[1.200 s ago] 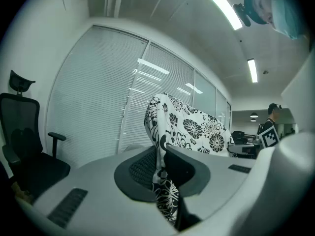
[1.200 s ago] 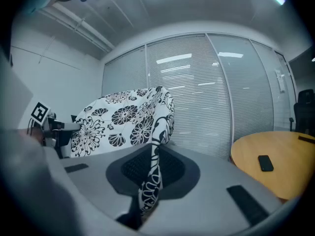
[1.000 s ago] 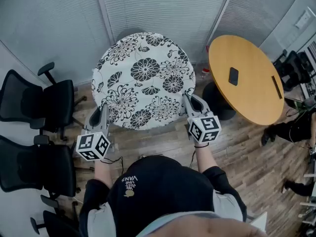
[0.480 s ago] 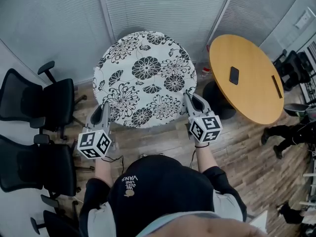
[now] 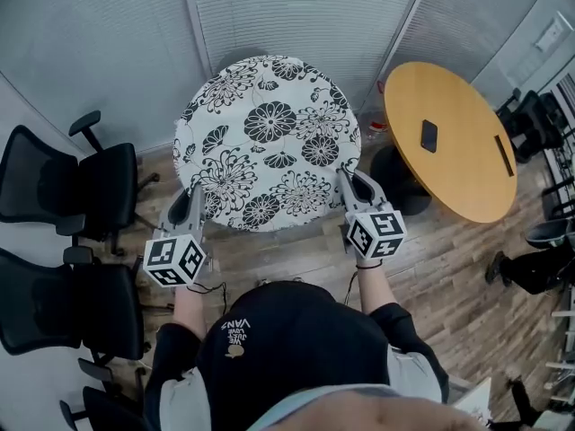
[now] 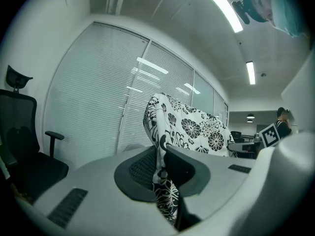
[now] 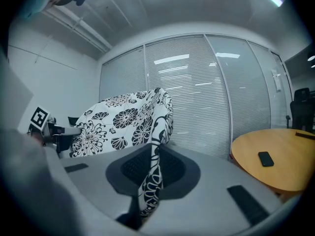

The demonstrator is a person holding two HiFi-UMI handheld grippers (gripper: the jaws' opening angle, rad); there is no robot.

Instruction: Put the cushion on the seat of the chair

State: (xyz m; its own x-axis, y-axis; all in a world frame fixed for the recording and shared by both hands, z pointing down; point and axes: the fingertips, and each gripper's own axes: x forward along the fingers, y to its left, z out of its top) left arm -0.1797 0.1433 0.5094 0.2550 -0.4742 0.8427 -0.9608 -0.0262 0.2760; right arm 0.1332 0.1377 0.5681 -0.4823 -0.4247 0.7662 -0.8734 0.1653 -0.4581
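Observation:
A round white cushion with black flowers [image 5: 267,142] hangs held up flat in front of me, over the wooden floor. My left gripper [image 5: 190,206] is shut on the cushion's near left edge, and the fabric [image 6: 165,191] is pinched between its jaws. On the near right edge my right gripper [image 5: 349,187] is likewise shut, with the cloth [image 7: 150,191] squeezed between its pads. Two black office chairs [image 5: 76,187] [image 5: 72,308] stand at the left, their seats bare. The cushion is apart from them.
A round wooden table [image 5: 449,142] with a dark phone [image 5: 429,136] on it stands at the right on a black base. Slatted blinds over glass walls [image 5: 296,16] close the far side. A person's legs [image 5: 530,268] show at the right edge. A third chair [image 5: 99,407] is at bottom left.
The cushion and both grippers keep almost the same place in the head view. The person at the right edge has walked on.

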